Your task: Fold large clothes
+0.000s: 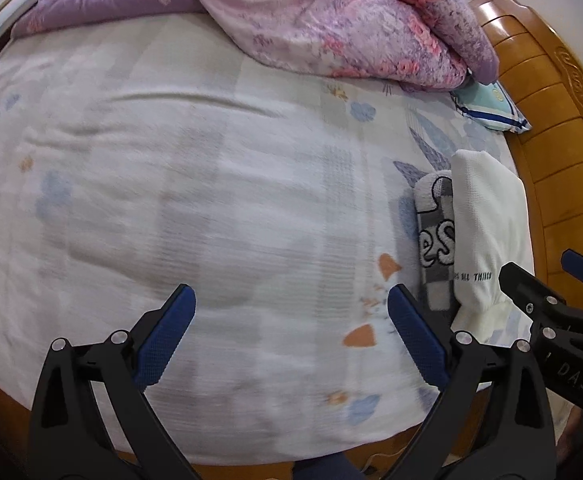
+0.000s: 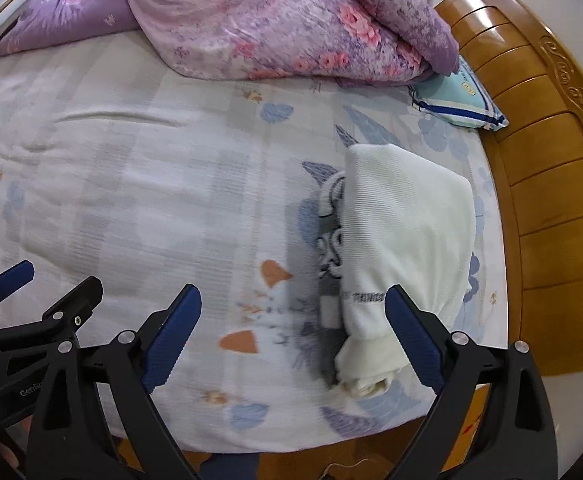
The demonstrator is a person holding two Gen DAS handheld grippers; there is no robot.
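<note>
The bed's pale sheet (image 2: 139, 184) carries faded grey checks, blue leaves and small orange shapes. The folded cream ribbed garment (image 2: 407, 232) bears dark lettering (blurred); the grey-and-white checked knit (image 1: 437, 232) shows black-outlined letters. The rumpled lilac quilt (image 2: 283, 20) has pink roses. Honey-brown wooden headboard (image 2: 547, 184).

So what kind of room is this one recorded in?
Most likely a home bedroom: a bed with a printed sheet, a rumpled floral quilt at the far end, and a carved wooden bed frame alongside.
</note>
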